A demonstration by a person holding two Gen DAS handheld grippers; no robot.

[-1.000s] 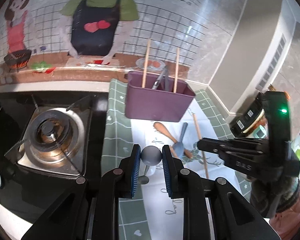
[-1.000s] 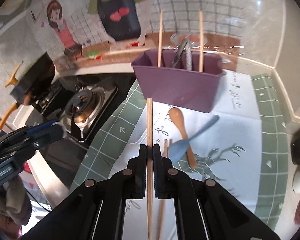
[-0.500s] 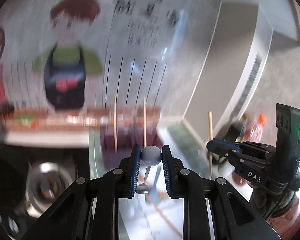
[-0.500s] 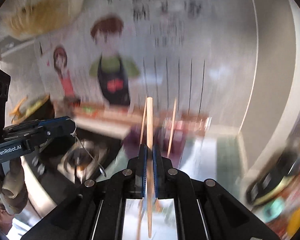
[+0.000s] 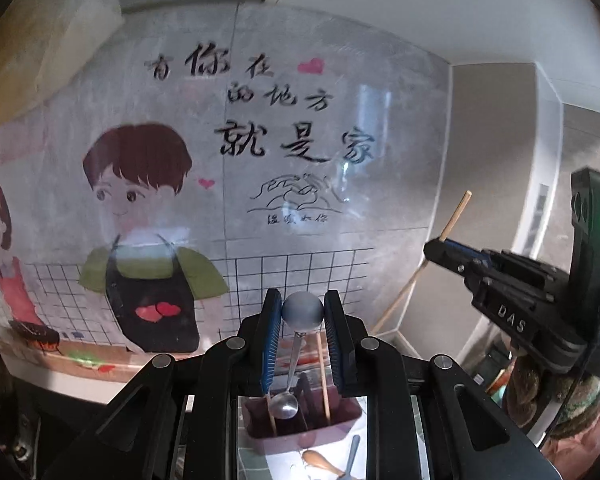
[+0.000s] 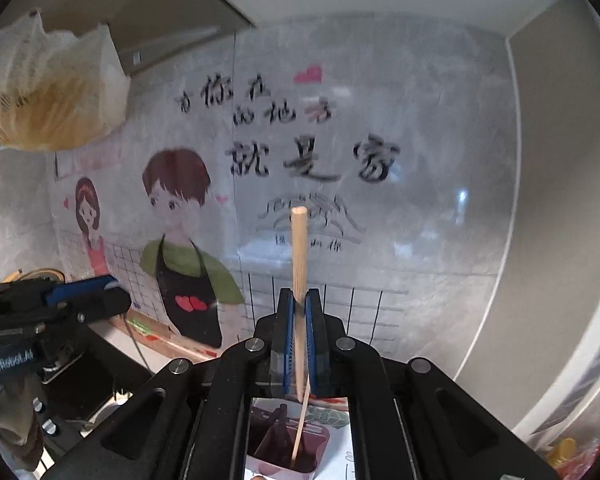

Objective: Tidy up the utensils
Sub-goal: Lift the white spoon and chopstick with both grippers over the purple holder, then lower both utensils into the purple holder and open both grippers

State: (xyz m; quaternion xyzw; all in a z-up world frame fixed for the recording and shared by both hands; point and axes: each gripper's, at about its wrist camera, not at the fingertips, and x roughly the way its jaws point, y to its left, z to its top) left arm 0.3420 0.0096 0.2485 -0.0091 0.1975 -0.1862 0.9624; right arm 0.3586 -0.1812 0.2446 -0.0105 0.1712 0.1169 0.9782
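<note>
Purple holder [image 5: 300, 426] beneath gripped spoon [image 5: 302, 313], chopstick [image 6: 299, 264]

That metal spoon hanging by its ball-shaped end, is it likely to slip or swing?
Probably both. The left hand-held gripper pinches only the spoon by its smooth round knob, so it may pivot. Its thin stem looks stiff, and the bowl dangles low over the purple holder.

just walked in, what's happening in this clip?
A person is sorting utensils into a purple caddy with a handheld claw in each hand. The left claw grips the ball end of a metal spoon, whose bowl hangs over the caddy. The right claw is clamped on a wooden chopstick, held upright with its lower tip down inside the caddy. Two chopsticks already stand in it, and a wooden spoon lies on the mat in front.
</note>
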